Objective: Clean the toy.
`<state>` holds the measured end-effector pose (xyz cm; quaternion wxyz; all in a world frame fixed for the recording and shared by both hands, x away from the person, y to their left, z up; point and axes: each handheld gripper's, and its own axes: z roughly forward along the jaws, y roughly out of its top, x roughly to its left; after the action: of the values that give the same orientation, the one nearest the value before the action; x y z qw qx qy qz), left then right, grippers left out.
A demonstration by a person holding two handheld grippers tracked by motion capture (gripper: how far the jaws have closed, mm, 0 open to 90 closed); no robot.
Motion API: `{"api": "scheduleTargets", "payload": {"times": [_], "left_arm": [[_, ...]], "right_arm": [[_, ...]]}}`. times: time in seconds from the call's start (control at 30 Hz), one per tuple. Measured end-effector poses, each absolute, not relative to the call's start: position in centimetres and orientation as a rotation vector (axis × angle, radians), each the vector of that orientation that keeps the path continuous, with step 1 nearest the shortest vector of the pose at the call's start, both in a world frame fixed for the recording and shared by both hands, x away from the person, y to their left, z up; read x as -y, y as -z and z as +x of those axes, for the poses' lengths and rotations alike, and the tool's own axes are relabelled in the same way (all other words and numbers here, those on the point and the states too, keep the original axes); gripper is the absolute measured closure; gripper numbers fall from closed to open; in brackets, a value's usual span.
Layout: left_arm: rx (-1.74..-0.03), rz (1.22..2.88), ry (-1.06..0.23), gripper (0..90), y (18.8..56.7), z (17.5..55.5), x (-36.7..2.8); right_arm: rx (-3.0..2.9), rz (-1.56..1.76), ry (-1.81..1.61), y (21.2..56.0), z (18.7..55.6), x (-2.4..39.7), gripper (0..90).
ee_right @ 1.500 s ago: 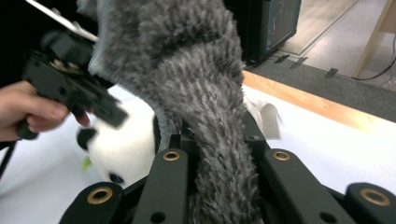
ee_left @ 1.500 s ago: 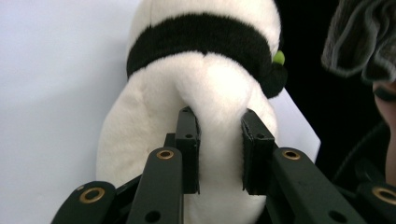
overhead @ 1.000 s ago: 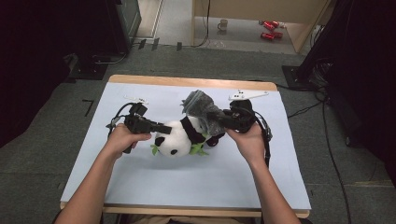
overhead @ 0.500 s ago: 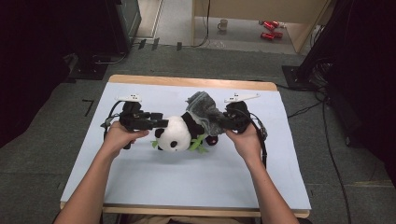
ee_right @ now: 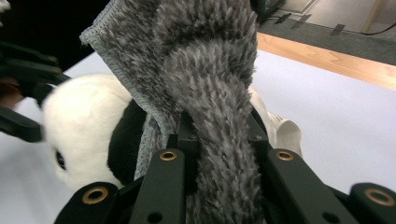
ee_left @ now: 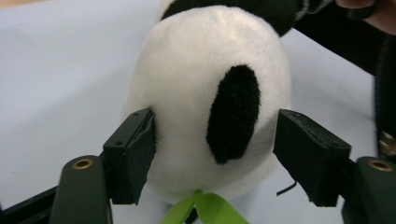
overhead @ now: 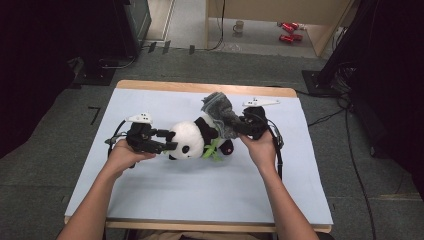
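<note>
A black and white plush panda (overhead: 192,142) with a green leaf (overhead: 212,150) lies on the pale blue mat (overhead: 200,200). My left gripper (overhead: 169,142) is open, its jaws having just been opening. They straddle the panda's white head (ee_left: 205,93): the left pad (ee_left: 135,154) brushes the fur and the right pad (ee_left: 308,154) stands clear. My right gripper (overhead: 241,126) is shut on a grey fuzzy cloth (overhead: 221,114), which drapes over the panda's body. In the right gripper view the cloth (ee_right: 205,70) rises out of the gripper (ee_right: 217,126), with the panda (ee_right: 84,121) behind it at the left.
The mat covers a wooden table whose far edge (overhead: 200,86) shows bare wood. Cables trail from both grippers. On the floor beyond stand a mug (overhead: 240,26) and red objects (overhead: 287,32).
The left jaws have spread apart off the panda's head. The right hand has sunk a little with the grey cloth still in it.
</note>
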<state>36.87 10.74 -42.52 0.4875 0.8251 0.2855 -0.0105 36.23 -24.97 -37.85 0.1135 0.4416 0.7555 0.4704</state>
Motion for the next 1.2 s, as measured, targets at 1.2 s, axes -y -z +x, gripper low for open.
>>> {"api": "scheduleTargets", "payload": {"times": [1.2], "left_arm": [[-0.959, 1.793, -0.056, 56.3, 45.0, 42.5, -13.0]], "right_arm": [[-2.143, 1.643, -1.104, 44.4, 36.4, 34.3, 75.9]]}}
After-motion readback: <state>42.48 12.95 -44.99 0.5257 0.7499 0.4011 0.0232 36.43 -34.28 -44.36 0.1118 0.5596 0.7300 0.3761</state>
